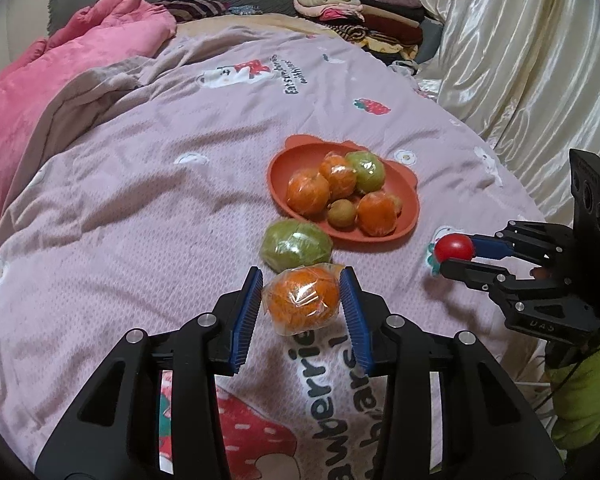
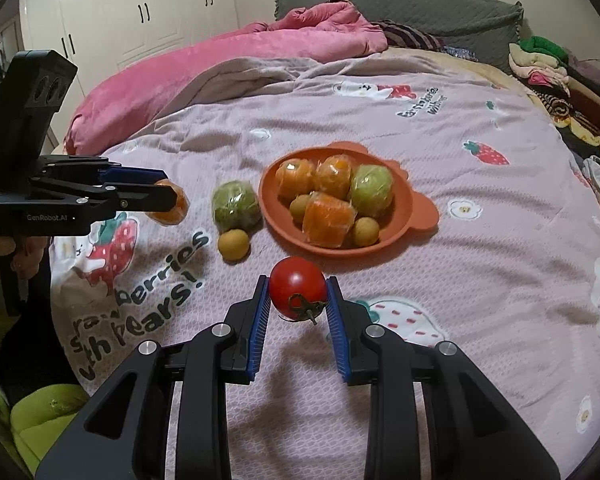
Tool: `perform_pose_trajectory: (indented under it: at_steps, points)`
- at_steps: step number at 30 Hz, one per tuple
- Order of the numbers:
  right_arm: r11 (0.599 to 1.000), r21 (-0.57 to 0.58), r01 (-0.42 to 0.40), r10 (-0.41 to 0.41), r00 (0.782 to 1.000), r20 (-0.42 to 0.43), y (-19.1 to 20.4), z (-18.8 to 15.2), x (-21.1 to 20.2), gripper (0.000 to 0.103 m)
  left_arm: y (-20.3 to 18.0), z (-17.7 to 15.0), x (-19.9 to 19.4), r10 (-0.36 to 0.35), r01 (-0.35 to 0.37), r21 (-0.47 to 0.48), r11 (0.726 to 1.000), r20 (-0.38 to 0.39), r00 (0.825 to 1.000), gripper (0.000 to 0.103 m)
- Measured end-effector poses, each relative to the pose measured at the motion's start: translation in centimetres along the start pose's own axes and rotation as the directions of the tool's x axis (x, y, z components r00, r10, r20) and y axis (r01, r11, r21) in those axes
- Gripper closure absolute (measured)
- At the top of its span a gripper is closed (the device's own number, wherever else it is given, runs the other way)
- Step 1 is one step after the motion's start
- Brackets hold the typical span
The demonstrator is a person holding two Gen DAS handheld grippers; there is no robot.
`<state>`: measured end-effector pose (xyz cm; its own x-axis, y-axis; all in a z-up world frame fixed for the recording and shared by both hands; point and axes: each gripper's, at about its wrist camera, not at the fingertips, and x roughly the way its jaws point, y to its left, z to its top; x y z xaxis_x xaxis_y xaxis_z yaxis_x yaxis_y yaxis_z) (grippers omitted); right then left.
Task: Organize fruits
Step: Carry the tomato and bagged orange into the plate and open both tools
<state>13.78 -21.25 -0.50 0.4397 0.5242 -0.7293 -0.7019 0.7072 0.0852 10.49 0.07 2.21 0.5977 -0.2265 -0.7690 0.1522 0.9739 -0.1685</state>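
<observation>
Plate (image 2: pixel 424 216) mid-bed already carries six fruits. Left gripper (image 1: pixel 300 300) grasps wrapped orange (image 1: pixel 302 300), right gripper (image 2: pixel 298 300) grasps tomato (image 2: pixel 298 286), both lifted. Green fruit (image 2: pixel 236 205) and small yellow fruit (image 2: pixel 233 244) left beside plate's left rim.

Your left wrist view: looks along its gripper (image 1: pixel 302 300), tilted down, close over the bed (image 1: pixel 140 200). Your right wrist view: same tilt, set further right. Both share the orange plate (image 1: pixel 278 178) (image 2: pixel 416 216) mid-bed; each catches the other's gripper at its edge.
</observation>
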Motion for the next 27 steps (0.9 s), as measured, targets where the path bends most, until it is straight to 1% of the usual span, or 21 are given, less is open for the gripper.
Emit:
perform_pose_trajectory:
  at_steps: [7,16,27]
  points:
    - [1.000,0.000,0.006,-0.006,1.000,0.024,-0.8,0.8,-0.6,0.076,-0.6,2.3,0.3,-0.003,0.003,0.011,1.000,0.014,1.000,0.071]
    - [1.000,0.004,0.028,-0.028,0.998,0.055,-2.5,2.5,-0.9,0.076,-1.2,5.7,2.6,-0.013,0.012,0.026,1.000,0.006,1.000,0.071]
    - [0.998,0.004,0.055,-0.055,0.996,0.065,-4.5,4.0,-0.1,0.076,-2.3,6.8,5.5,-0.017,0.019,0.051,0.999,-0.036,0.999,0.071]
